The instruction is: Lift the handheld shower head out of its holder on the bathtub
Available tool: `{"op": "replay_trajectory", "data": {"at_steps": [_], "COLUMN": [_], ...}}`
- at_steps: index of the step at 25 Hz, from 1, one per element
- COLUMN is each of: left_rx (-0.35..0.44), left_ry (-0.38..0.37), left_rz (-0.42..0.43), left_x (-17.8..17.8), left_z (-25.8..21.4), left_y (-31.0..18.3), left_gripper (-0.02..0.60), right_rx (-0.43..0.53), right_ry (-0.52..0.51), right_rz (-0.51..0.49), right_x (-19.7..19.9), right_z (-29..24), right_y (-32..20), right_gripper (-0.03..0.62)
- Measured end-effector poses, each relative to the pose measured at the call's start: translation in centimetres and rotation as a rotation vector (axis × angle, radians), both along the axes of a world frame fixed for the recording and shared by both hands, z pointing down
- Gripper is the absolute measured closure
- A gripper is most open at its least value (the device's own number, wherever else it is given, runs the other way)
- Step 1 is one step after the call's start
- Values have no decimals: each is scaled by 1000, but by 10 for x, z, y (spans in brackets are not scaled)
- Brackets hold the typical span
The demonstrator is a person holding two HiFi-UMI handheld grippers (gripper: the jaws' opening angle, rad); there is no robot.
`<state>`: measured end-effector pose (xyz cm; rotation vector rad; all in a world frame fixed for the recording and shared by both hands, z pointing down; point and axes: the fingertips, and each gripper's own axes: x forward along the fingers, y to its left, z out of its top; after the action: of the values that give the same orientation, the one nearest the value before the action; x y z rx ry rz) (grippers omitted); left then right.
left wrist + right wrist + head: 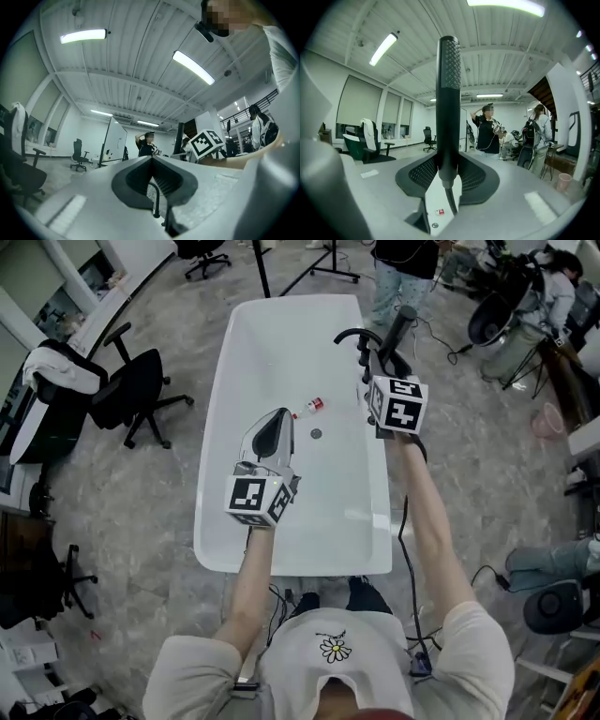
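A white bathtub [225, 427] lies lengthwise below me, with a black curved faucet [352, 336] on its right rim. My right gripper [382, 369] is shut on the handle of the black handheld shower head [399, 326], close above that rim beside the faucet. In the right gripper view the shower head [448, 108] stands upright between the jaws and its hose [450, 201] hangs down under it. My left gripper [273, 426] hovers over the middle of the tub. Its jaws meet at the tips with nothing held [153, 161].
A small red-and-white bottle [311, 407] and the drain [316, 434] lie on the tub floor. Black office chairs [136, 395] stand to the left. A person [401, 268] stands beyond the tub's far end. Cables [405, 540] trail on the floor at the right.
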<state>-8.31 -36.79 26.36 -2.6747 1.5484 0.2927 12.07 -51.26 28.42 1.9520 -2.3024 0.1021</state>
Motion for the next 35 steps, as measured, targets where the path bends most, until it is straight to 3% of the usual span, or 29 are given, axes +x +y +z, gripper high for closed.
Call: {"op": "replay_trajectory", "data": {"at_steps": [8,15,17,20,35], "left_rx": [75,131,132,128,104], "left_ry": [75,69,36,-14,-31], "left_rz": [-9,-18,1,24,45], "left_x": [-6,-20,-13,0,23], "left_z": [-77,-114,-111,-105,-95], "left_y": [18,41,45,50,60], "left_gripper": [581,581,581,581,581], "right_rx": [161,217,226,218,216], "right_ry": [-31,-47,-44,-49,-53], "right_rz": [-30,-122,-137,-156,-154], "right_x": [-25,-82,-91,-99,-87], "right_z": [-101,-108,-101,-91,-93], "right_y": [107,184,200,213,227], "right_gripper": [442,442,442,442,442]}}
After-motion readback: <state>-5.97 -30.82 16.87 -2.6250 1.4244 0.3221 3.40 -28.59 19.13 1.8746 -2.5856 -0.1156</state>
